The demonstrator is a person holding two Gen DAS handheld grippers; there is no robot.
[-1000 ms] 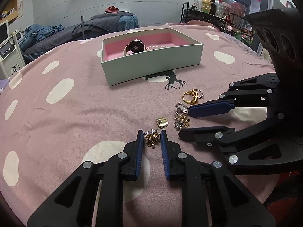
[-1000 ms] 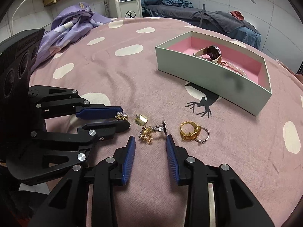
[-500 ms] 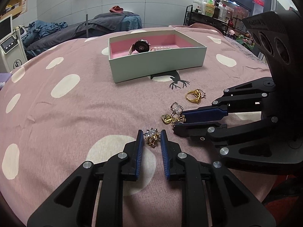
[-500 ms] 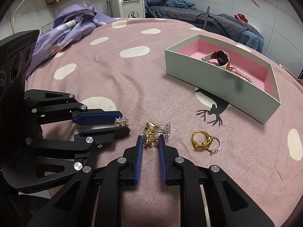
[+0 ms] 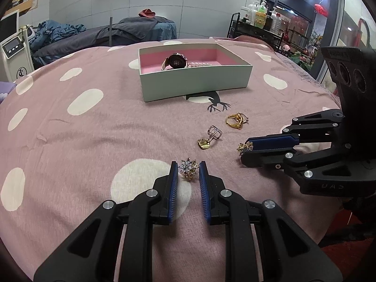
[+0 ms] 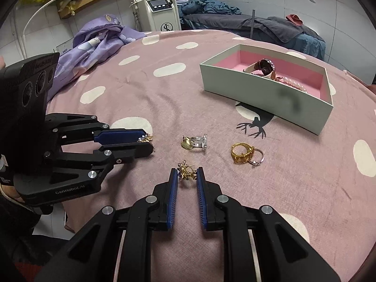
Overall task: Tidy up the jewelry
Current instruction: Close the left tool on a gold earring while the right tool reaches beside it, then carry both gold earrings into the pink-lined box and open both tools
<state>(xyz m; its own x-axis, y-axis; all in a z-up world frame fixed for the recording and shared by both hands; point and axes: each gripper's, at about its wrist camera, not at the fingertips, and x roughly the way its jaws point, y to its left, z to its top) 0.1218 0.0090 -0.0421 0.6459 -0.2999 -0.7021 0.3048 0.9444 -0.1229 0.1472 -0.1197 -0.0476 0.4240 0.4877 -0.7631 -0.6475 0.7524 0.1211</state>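
Note:
My left gripper [image 5: 187,172] is shut on a flower-shaped crystal earring [image 5: 187,167] and holds it above the pink spotted cloth. My right gripper [image 6: 186,175] is shut on a matching gold earring [image 6: 185,172]; it also shows in the left wrist view [image 5: 245,146]. On the cloth lie a gold pendant with a silver ring [image 5: 209,138] and a gold ring with a thin silver ring [image 5: 236,120]. The pale green box [image 5: 195,84] with a pink lining holds a watch [image 5: 175,62] and a pearl bracelet [image 6: 295,85].
The round table cloth [image 5: 70,141] has white spots and a black deer print [image 5: 215,102]. A purple blanket [image 6: 98,40] lies at the table's far left edge. A white machine [image 6: 159,7], beds and a bottle shelf [image 5: 263,25] stand behind.
Both grippers have lifted and drawn apart, each carrying its earring. The right gripper closed on its earring a second ago and has pulled it away from the pendant and silver ring.

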